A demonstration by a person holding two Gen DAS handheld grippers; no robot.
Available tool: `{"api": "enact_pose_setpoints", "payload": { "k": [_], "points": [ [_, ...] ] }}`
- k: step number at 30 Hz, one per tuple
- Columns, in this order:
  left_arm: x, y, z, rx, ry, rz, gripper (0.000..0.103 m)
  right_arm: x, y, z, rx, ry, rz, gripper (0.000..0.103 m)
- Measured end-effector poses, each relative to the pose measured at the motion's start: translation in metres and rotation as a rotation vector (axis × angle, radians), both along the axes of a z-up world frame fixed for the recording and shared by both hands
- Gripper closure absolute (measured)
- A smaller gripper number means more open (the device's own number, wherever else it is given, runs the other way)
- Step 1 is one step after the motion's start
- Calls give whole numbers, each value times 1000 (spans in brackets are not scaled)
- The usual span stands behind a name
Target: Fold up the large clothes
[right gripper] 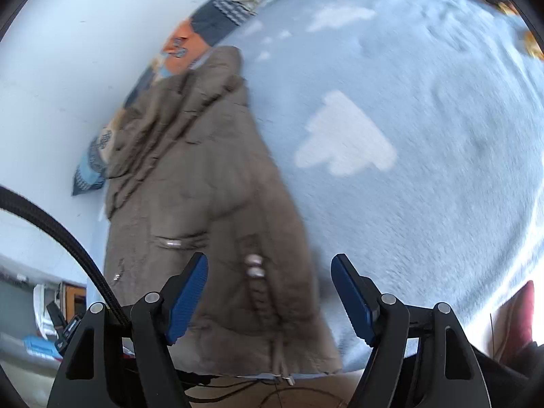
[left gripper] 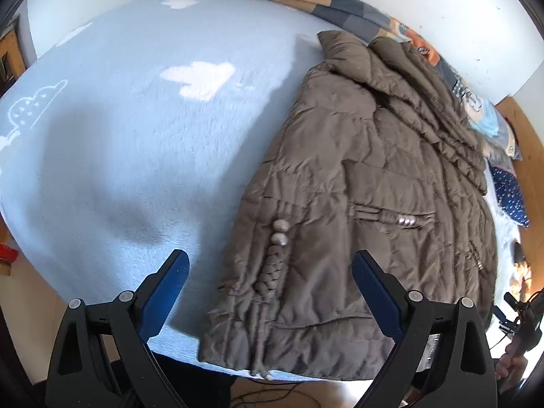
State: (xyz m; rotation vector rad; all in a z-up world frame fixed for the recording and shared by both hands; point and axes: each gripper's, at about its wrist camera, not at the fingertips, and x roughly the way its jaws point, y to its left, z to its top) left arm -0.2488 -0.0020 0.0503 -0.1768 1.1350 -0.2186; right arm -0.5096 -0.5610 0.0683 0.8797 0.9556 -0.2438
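Observation:
A brown quilted coat (left gripper: 367, 183) lies folded lengthwise on a light blue blanket (left gripper: 142, 129), its hem at the bed's near edge and its collar towards the wall. My left gripper (left gripper: 270, 265) hangs open above the hem, with nothing between its blue pads. The right wrist view shows the same coat (right gripper: 200, 210), blurred, reaching from the near edge up to the wall. Over the coat's lower right edge my right gripper (right gripper: 270, 268) stands open and holds nothing.
A patchwork quilt (left gripper: 343, 3) runs along the white wall behind the coat. A dark blue dotted cushion (left gripper: 511, 197) lies at the right. White cloud shapes (right gripper: 343, 139) mark the blanket. A black cable (right gripper: 61, 234) crosses the right wrist view at the left. The floor shows below the bed's edge.

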Motion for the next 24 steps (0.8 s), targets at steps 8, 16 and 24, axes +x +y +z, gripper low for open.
{"api": "enact_pose_setpoints", "payload": {
  "k": [8,16,24],
  "points": [
    [3,17,-15,-95,74,40,28,6,10,-15,19,66,43,28],
    [-1,36,-34,-133,155,45,29,0,29,-32,59,119,99,28],
    [-13,-7,-30,-5,55,-81,64,15,44,-30,-6,102,166,68]
  ]
}}
